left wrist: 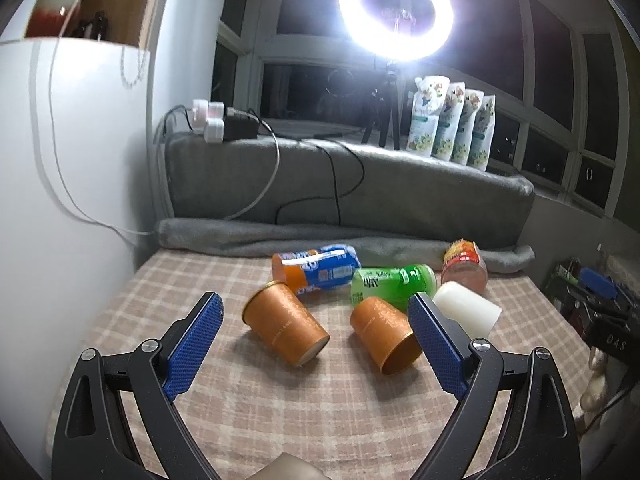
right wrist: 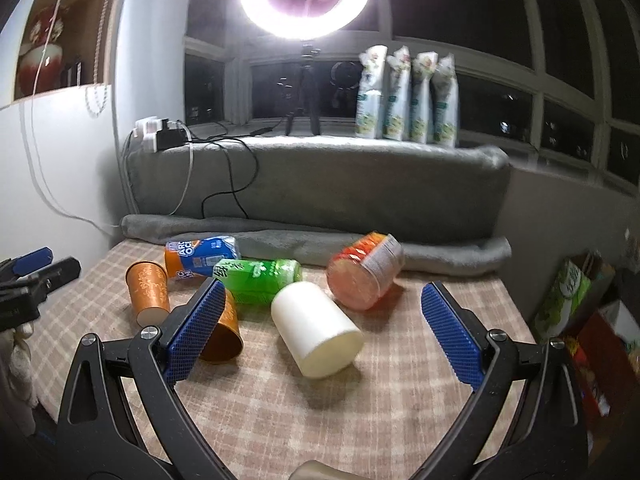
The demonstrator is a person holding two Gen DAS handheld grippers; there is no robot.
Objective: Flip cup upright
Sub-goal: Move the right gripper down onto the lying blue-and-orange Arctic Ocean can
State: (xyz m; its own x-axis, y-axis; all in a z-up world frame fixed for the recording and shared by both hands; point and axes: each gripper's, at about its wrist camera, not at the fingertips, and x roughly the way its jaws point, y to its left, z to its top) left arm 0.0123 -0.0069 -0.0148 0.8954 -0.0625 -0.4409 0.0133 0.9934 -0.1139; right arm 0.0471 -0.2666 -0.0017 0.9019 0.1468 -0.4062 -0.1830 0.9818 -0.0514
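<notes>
Two orange paper cups lie on their sides on the checked tablecloth. One orange cup lies with its base toward me; it also shows in the right wrist view. The other orange cup lies with its open mouth toward me, partly hidden behind a finger in the right wrist view. A white cup lies on its side, also in the left wrist view. My left gripper is open above the orange cups. My right gripper is open around the white cup.
A blue-orange can, a green can and a red-labelled jar lie on their sides behind the cups. A grey blanket backs the table. A ring light and pouches stand on the sill. Boxes stand right.
</notes>
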